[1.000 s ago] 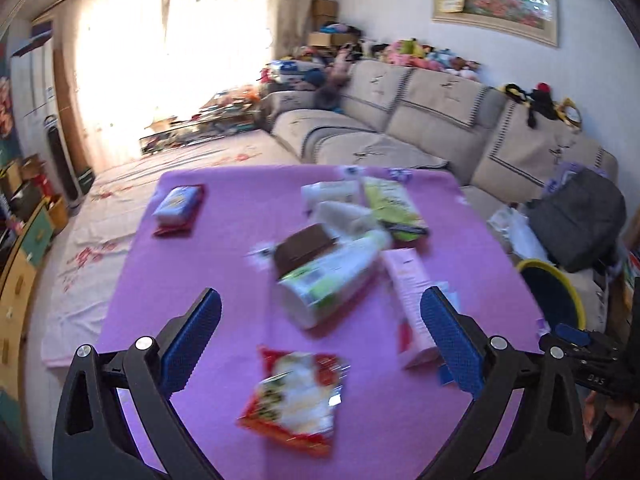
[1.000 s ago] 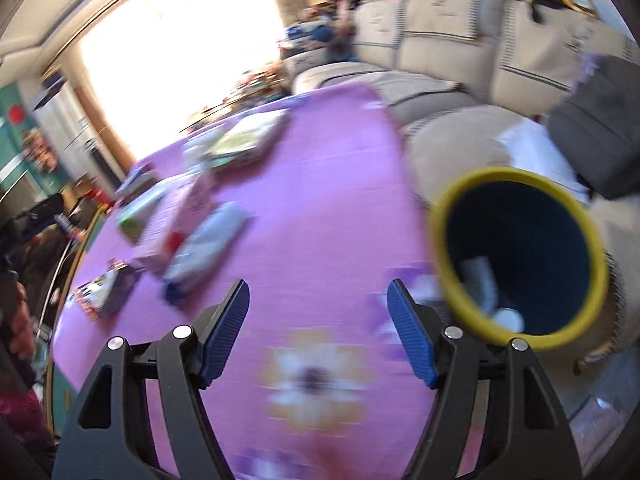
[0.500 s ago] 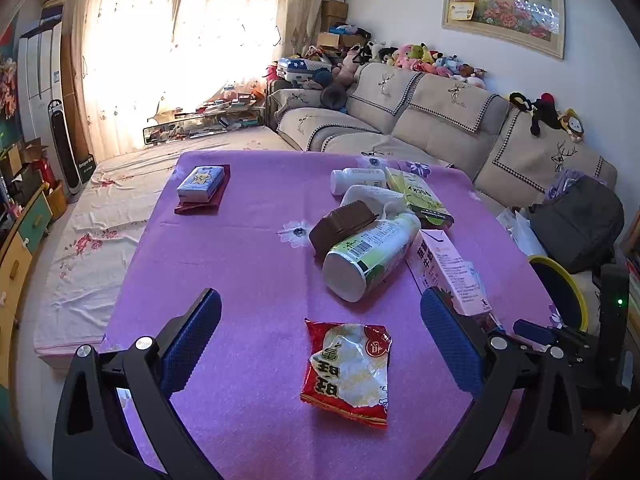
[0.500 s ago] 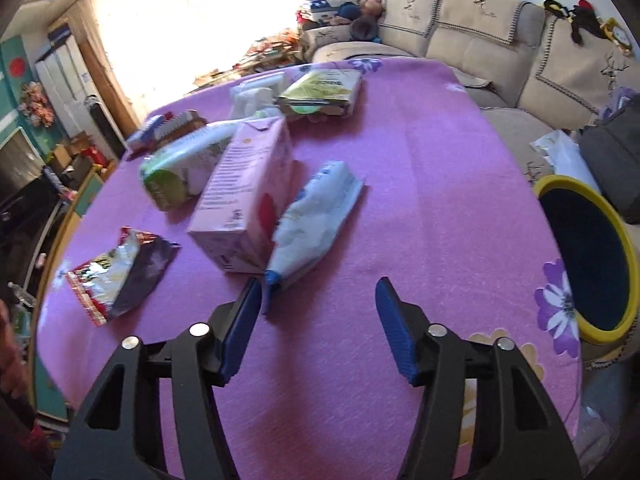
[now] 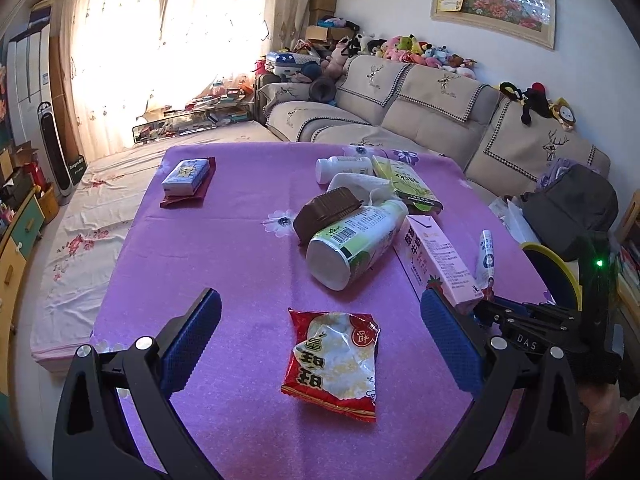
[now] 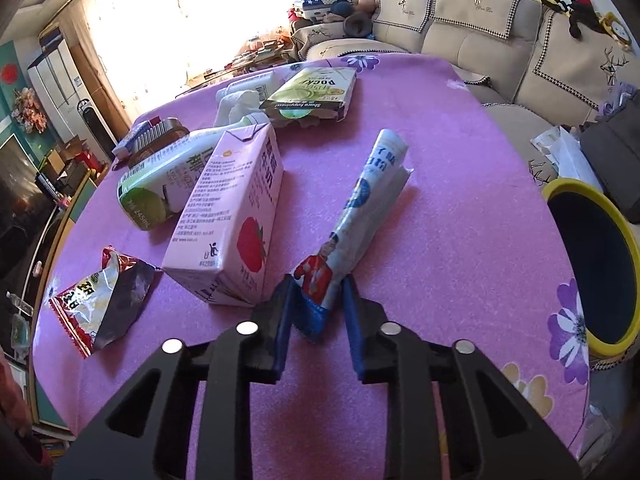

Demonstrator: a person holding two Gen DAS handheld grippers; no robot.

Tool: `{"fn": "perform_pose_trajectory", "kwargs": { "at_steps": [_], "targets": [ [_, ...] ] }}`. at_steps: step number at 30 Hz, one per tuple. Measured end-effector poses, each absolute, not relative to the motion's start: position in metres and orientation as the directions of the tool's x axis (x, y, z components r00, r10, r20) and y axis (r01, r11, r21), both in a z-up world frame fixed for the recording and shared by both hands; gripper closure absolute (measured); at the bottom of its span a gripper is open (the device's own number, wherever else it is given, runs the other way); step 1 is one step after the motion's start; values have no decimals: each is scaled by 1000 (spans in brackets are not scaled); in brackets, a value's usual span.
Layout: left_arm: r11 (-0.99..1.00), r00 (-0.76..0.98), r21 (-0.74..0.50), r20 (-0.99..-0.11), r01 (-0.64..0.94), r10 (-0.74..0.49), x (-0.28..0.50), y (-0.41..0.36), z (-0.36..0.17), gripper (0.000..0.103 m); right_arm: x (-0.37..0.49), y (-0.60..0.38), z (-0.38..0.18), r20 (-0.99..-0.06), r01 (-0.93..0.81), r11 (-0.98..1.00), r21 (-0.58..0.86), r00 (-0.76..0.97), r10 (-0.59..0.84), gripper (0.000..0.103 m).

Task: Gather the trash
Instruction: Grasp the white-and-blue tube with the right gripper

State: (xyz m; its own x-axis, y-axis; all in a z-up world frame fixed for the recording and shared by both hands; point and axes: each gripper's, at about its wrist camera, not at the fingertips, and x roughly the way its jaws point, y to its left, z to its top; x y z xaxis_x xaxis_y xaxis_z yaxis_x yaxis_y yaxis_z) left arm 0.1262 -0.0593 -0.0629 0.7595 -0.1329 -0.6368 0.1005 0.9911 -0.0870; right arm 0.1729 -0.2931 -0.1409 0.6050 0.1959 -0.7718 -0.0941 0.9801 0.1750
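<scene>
A long blue-and-white wrapper (image 6: 360,216) lies on the purple tablecloth (image 6: 460,200). Its near end sits between the pads of my right gripper (image 6: 316,306), whose jaws are closing and touch it on both sides. The wrapper (image 5: 486,256) also shows in the left wrist view, with the right gripper (image 5: 482,314) at its near end. My left gripper (image 5: 320,300) hangs open above a crumpled red snack packet (image 5: 332,360), nothing between its fingers. A pink milk carton (image 6: 232,220) and a green-and-white bottle (image 6: 160,184) lie left of the wrapper.
A dark bin with a yellow rim (image 6: 560,190) stands off the table's right edge. A green snack box (image 6: 316,92), a brown tub (image 5: 326,210), a white cloth and a small blue box (image 5: 186,176) lie farther back. A beige sofa (image 5: 420,120) runs behind.
My right gripper swung from the bin back over the table, reached the blue-and-white wrapper and narrowed its jaws around its near end. The left gripper drifted slightly lower, still open.
</scene>
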Motion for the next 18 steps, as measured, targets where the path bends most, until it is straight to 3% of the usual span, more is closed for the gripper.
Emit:
{"fn": "perform_pose_trajectory", "kwargs": {
  "at_steps": [18],
  "targets": [
    [989,745,-69,-651,130,-143,128,-75,-71,5,143,-323,-103,-708,-94,980,174,680,191,89]
  ]
}}
